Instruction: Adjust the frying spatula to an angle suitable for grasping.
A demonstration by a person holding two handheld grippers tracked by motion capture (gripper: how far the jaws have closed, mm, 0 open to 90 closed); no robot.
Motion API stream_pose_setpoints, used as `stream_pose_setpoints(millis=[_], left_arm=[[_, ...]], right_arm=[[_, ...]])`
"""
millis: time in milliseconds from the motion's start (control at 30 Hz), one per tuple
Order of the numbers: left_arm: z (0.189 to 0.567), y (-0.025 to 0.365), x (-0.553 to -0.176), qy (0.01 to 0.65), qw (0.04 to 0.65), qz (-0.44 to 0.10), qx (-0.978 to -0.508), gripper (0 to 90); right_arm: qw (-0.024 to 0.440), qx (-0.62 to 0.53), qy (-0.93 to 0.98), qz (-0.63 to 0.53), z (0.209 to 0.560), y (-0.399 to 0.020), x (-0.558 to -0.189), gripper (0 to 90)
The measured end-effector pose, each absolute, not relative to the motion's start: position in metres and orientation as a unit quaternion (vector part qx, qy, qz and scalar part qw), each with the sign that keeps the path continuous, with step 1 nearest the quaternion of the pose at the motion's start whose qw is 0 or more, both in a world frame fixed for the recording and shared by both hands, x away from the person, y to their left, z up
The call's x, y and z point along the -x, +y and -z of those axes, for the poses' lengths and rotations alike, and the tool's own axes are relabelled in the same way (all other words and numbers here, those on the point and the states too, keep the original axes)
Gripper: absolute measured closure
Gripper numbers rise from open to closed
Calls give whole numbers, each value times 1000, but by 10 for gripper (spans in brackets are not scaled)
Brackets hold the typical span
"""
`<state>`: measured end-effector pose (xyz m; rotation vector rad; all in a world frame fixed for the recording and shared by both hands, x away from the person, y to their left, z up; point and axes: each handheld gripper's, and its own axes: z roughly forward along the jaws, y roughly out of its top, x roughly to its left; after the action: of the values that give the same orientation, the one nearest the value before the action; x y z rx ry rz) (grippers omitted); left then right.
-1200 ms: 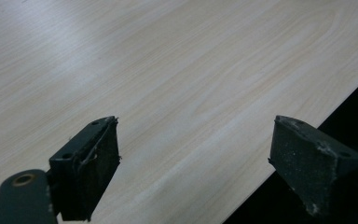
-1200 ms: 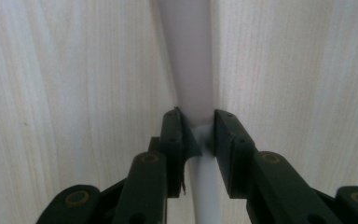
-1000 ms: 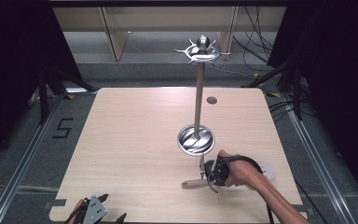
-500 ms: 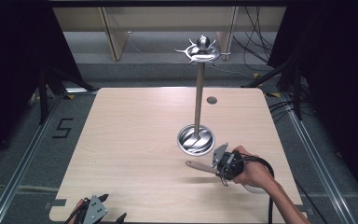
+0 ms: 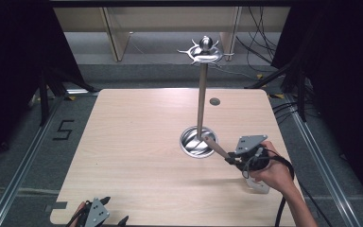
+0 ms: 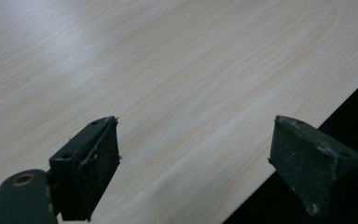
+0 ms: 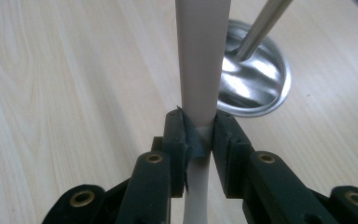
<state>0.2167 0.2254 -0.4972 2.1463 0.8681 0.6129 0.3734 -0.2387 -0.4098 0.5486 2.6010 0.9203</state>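
**Right gripper clamped on pale utensil handle beside rack base**

Right gripper [image 7: 199, 135]: jaws closed on a pale, beige utensil handle [image 7: 201, 60], pads pressing it from both sides. The handle runs straight up and away between the jaws in the right gripper view; its far end is cut off by the frame top.

High view: right gripper [image 5: 230, 160] is above the table's right front area, in the person's right hand [image 5: 270, 171], cable trailing back along the forearm. The handle [image 5: 216, 147] slants up and left from the jaws, its far end over the rim of the round metal base [image 5: 189, 143]. Whether it touches the rim cannot be told.

The base carries an upright metal pole [image 5: 201, 99] topped with a hook crown [image 5: 205, 51]. A small dark disc [image 5: 214, 101] lies on the wooden table [image 5: 137, 142] behind the base.

Left gripper [image 6: 193, 163]: jaws wide apart, nothing between them, over the table's front edge. In the high view it [image 5: 114, 216] sits at the front left corner, well apart from the rack.
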Motion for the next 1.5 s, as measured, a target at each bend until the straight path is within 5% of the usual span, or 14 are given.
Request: stream_pose_setpoints(millis=[567, 1500], left_arm=[[497, 226, -217, 333, 359, -240, -838, 150], [497, 225, -216, 337, 367, -237, -834, 150]], right_arm=[[192, -250, 829, -462, 384, -262, -369, 770], [231, -258, 774, -530, 313, -227, -396, 769]])
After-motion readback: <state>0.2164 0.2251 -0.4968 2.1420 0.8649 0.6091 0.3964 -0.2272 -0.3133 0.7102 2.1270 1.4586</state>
